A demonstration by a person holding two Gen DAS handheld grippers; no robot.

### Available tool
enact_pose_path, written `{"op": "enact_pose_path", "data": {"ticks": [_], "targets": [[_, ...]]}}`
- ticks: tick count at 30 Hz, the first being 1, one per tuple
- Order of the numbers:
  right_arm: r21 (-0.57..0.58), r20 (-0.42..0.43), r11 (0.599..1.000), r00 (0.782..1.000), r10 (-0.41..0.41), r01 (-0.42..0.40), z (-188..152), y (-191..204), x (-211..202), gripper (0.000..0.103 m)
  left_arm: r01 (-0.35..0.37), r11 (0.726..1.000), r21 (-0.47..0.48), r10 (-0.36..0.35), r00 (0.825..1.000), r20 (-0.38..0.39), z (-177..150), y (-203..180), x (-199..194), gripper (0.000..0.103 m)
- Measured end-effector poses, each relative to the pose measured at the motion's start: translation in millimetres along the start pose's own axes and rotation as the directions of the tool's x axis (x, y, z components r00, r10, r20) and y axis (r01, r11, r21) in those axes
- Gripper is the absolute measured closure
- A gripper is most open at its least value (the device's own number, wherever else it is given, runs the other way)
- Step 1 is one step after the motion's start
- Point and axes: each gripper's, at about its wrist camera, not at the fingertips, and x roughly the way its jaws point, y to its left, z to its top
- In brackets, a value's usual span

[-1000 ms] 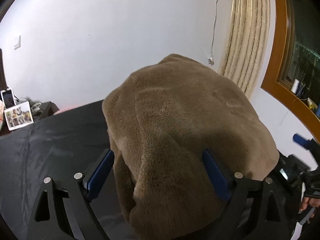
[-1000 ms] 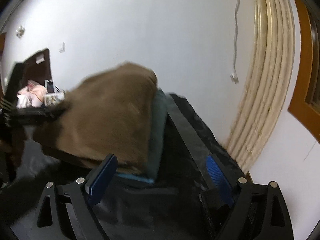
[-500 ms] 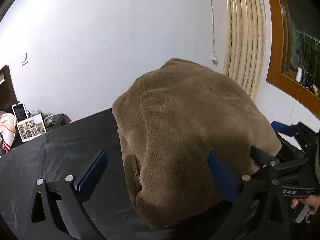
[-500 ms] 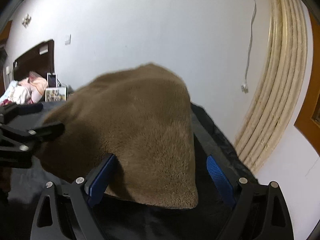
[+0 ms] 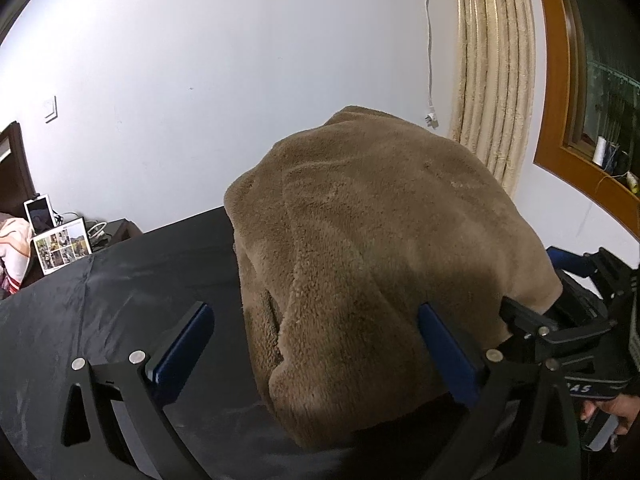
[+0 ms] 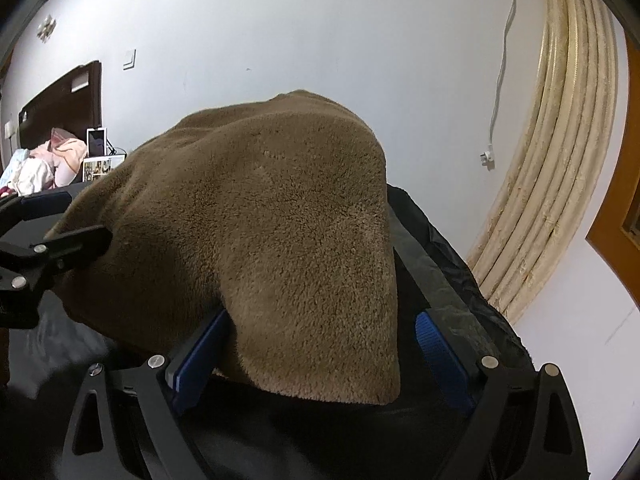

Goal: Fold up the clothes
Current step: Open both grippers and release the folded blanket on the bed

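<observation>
A folded brown fleece garment (image 5: 380,240) lies in a thick bundle on the black-covered surface (image 5: 120,300). My left gripper (image 5: 316,356) is open, and the garment's near end sits between its blue pads (image 5: 184,348) without being pinched. In the right wrist view the same garment (image 6: 280,220) fills the middle. My right gripper (image 6: 320,356) is open too, and the fleece hangs over its left finger. Each gripper shows in the other's view at the bundle's side: the right gripper (image 5: 548,288) and the left gripper (image 6: 68,222). What is under the bundle is hidden.
A white wall stands behind, with a hanging cable and plug (image 5: 431,118). Cream curtains (image 5: 492,80) and a wooden window frame (image 5: 556,120) are to the right. A photo frame (image 5: 60,248), a tablet and pink bedding (image 6: 44,160) are at the far left. A hand (image 5: 608,408) holds the right gripper.
The right gripper has swung in close, so the garment now fills its view and a teal layer seen under it is hidden. It has also come into the left view's right side.
</observation>
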Motion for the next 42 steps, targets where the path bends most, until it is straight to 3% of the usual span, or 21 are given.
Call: {"op": "enact_pose_path", "data": {"ticks": [16,29,42], "targets": [[0.050,0.066,0.997,0.997,0.051,-0.054,20,12,-52,0.008,-0.054,0.995,-0.081,0.053,0.999,-0.010,0,8,-39,0.001],[0.051,0.160,0.998,0.987,0.013,-0.022,35,21,-88,0.008,-0.079,0.993,-0.088,0.083,0.996,0.043,10,6,-71,0.001],[0.060,0.145,0.998,0.989,0.018,-0.027,28,24,-85,0.006,-0.085,0.995,-0.058,0.086,0.996,0.015,6,0,-66,0.001]]}}
